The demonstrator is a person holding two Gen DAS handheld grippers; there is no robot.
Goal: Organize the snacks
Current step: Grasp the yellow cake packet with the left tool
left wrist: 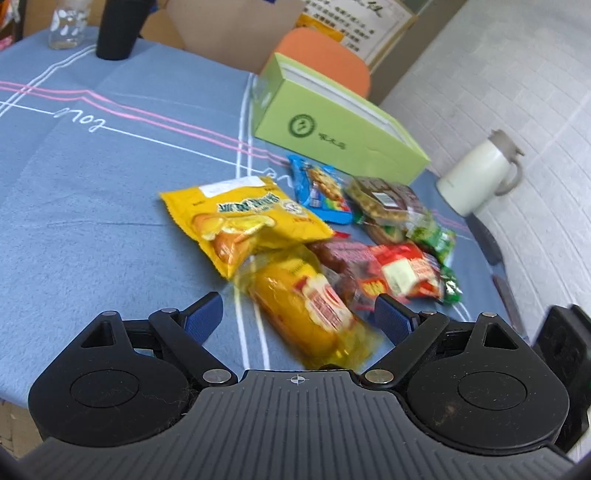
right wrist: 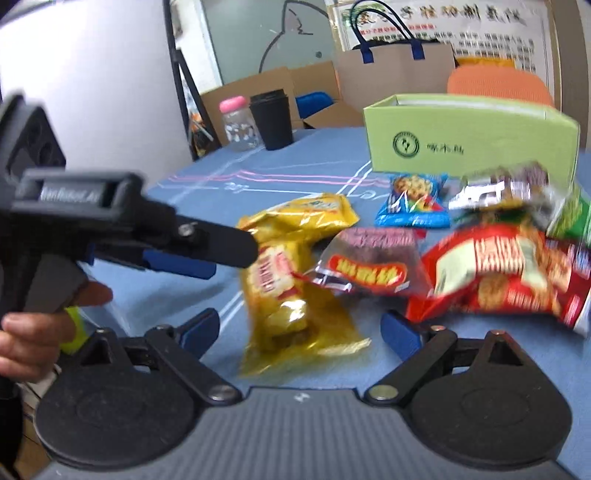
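Left side first: left gripper over the near edge of the desk, pads spread wide, nothing pinched, though the clear-wrapped yellow cake pack lay on the cloth right between them. Also visible from the right wrist view, poking in from the left with a hand wrapped round its grip. Far left corner: glass jar and black cup, side by side. Snack pile mid-desk, kinda blurry. Yellow chip bag on the left, overlapping the cake pack's far end. Further right, blue cookie packet just in front of the open green box. Then a brown cake pack, a red packet touching it, a green packet on the right edge of the heap. Cream jug off to the far right. Right gripper also wide open and empty, near end of the cake pack between its pads, not squeezed.
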